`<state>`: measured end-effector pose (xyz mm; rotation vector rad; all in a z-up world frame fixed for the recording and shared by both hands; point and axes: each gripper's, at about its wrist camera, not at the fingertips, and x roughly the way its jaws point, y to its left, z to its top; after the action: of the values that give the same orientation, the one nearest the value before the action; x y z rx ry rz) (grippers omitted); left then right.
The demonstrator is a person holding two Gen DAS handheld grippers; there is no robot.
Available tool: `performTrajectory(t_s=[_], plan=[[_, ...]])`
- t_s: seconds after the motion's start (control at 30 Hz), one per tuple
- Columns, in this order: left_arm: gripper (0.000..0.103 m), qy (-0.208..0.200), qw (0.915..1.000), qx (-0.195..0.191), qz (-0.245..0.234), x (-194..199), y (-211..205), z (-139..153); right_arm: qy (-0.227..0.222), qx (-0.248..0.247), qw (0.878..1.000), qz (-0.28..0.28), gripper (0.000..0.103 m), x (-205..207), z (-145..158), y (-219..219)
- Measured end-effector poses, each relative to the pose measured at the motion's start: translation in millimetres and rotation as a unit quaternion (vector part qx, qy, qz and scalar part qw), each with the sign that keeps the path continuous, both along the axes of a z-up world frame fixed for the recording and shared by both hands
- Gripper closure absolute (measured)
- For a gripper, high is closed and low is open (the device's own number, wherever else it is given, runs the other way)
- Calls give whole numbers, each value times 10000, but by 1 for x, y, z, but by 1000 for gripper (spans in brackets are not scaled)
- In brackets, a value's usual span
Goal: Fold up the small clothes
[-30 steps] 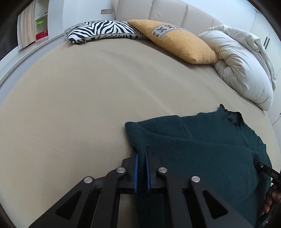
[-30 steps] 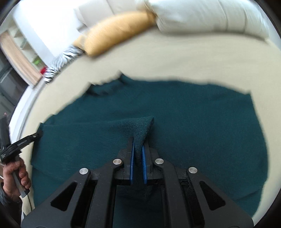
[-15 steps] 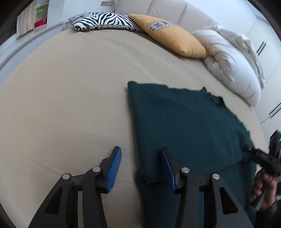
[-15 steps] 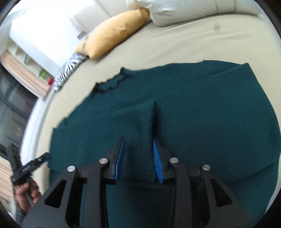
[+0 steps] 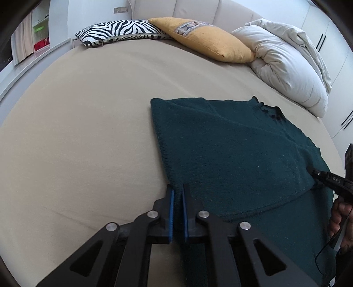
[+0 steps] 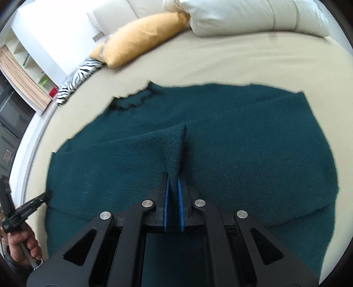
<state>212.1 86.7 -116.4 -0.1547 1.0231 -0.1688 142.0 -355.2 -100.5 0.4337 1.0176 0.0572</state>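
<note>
Your dark teal knit sweater (image 5: 231, 150) lies flat on the bed, folded along its left side, one fold of fabric pinched upward mid-body.

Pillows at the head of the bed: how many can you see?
2: a zebra-striped pillow leftmost and a yellow pillow beside it. The rolled white duvet to their right may hide more.

beige bed (image 5: 88, 132) with padded headboard (image 5: 194, 8), white walls.
</note>
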Motion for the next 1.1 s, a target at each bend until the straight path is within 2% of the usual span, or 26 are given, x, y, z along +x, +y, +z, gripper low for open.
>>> performTrajectory(t_s=[0.1,0.27,0.4,0.5,0.6,0.67,0.8,0.87,0.93,0.97,1.03,1.1], plan=[[95,-2,10000,-6,0,0,2,-2,-68,262,9996,-67,97,-2,-3,-8],[93,-7,10000,47,33,4,0,-2,-17,219,9996,-174,97,-3,-2,-6],[91,-63,9998,204,-30,1,-2,-2,-24,-26,9997,-231,97,-4,6,0],[89,-38,9998,197,-47,3,-1,-4,-17,-14,9998,-192,97,1,-3,-1],[80,-54,9998,171,-19,0,2,0,-154,347,9991,-165,96,-1,-6,-12],[66,-59,9999,56,90,-8,9,7,-148,584,9977,-317,92,-10,-1,-23],[59,-240,9993,-195,186,-39,21,28,-448,341,9957,-735,74,-47,27,-39],[52,-326,9985,-381,207,-64,28,38,-684,369,9933,-850,55,-76,43,-47],[46,-351,9978,-543,171,-90,32,44,-871,406,9913,-900,53,-105,56,-52],[40,-322,9970,-687,162,-104,33,45,-928,460,9908,-877,53,-120,61,-54],[34,-180,9948,-1000,71,-131,35,44,-948,647,9896,-863,52,-146,64,-56],[34,7,9928,-1195,18,-155,35,39,-923,868,9888,-784,52,-174,63,-56]])
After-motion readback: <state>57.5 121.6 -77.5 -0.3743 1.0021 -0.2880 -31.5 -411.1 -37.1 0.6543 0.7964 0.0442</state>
